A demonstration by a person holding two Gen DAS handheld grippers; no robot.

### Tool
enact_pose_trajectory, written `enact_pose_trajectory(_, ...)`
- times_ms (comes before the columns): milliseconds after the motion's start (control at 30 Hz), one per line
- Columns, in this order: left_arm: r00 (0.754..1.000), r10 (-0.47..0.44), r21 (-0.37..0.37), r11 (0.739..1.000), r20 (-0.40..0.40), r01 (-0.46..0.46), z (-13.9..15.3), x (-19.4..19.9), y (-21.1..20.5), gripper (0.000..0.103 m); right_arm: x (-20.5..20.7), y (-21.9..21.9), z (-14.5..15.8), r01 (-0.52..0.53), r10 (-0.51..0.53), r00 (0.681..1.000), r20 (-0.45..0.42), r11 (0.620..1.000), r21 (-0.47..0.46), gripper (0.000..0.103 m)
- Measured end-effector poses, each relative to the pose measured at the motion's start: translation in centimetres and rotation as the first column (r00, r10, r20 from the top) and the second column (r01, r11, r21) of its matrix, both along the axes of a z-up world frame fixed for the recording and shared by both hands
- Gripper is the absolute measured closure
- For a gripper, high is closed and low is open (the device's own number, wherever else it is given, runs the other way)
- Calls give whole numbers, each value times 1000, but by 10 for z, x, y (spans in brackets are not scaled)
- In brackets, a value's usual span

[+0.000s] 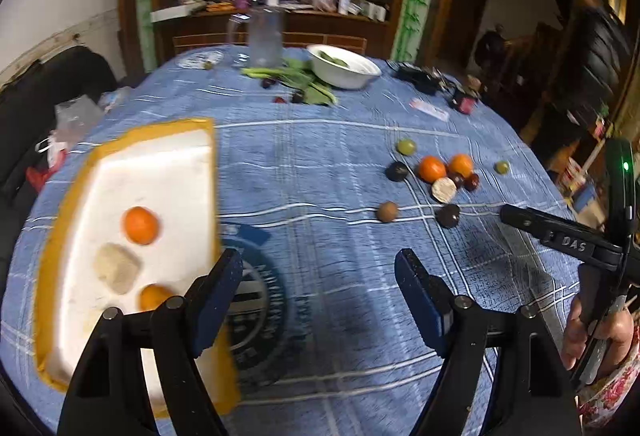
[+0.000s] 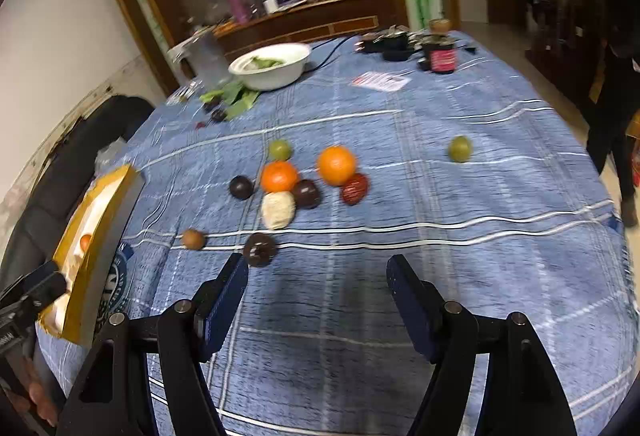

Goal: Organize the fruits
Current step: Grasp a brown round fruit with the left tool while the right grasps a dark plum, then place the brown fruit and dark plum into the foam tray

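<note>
A white foam tray with a yellow rim (image 1: 120,140) lies on the left of the blue tablecloth; it holds an orange (image 1: 140,225), a pale beige fruit (image 1: 117,268) and another orange (image 1: 154,297). A loose cluster of fruit lies mid-table: two oranges (image 2: 279,176) (image 2: 336,164), a pale fruit (image 2: 278,210), dark fruits (image 2: 260,249) (image 2: 241,187), a brown one (image 2: 193,238) and green ones (image 2: 460,148). My left gripper (image 1: 320,268) is open and empty beside the tray. My right gripper (image 2: 318,274) is open and empty just in front of the cluster.
A white bowl (image 2: 276,70) with greens, loose leaves (image 2: 236,100), a clear jug (image 1: 265,36), a dark jar (image 2: 442,56) and cables sit at the table's far side. A dark chair (image 1: 36,108) stands left. A person (image 2: 616,96) stands at the right.
</note>
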State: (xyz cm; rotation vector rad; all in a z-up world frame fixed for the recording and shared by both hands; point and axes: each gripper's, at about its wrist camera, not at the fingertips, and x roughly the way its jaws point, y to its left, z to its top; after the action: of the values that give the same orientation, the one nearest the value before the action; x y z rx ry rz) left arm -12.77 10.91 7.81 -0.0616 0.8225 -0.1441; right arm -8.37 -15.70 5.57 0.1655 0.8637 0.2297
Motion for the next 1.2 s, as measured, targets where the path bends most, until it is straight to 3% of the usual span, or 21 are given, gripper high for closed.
enact_pose_trajectory(167, 999, -34, -9, 999, -37, 34, -18, 30, -20, 25, 20, 39, -16, -96, 95, 995, -26, 994, -51, 30)
enact_pose_trajectory(233, 998, -55, -16, 998, -40, 55, -24, 43, -28, 26, 28, 53, -22, -125, 123, 992, -29, 987, -96, 40)
enact_pose_trajectory(400, 990, -132, -29, 991, -47, 131, -36, 67, -52, 28, 40, 68, -36, -149, 142, 988, -60, 978, -142, 52)
enact_pose_trajectory(500, 985, -164, -26, 986, -53, 163, -42, 81, -62, 38, 42, 68, -39, -139, 131, 989, -62, 978, -157, 67)
enact_pose_trajectory(633, 980, -182, -30, 983, -85, 180, -52, 96, -68, 48, 41, 62, -39, -147, 139, 988, -67, 980, -135, 74)
enact_pose_trajectory(767, 969, -214, 15, 976, -125, 218, -65, 100, -81, 65, 35, 62, -37, -150, 142, 988, -61, 979, -138, 75)
enact_pose_trajectory(833, 971, -218, 85, 970, -103, 227, -66, 94, -90, 71, 34, 61, -36, -151, 144, 988, -63, 979, -134, 75)
enact_pose_trajectory(867, 972, -215, 107, 968, -98, 225, -66, 93, -92, 84, 33, 61, -36, -151, 144, 988, -63, 980, -133, 75)
enact_pose_trajectory(967, 974, -206, 70, 974, -98, 214, -62, 90, -87, 83, 31, 60, -36, -146, 139, 988, -66, 982, -117, 76)
enact_pose_trajectory(1200, 990, -141, 17, 990, -15, 142, -25, 58, -54, 83, 20, 57, -21, -137, 135, 990, -40, 989, -54, 77)
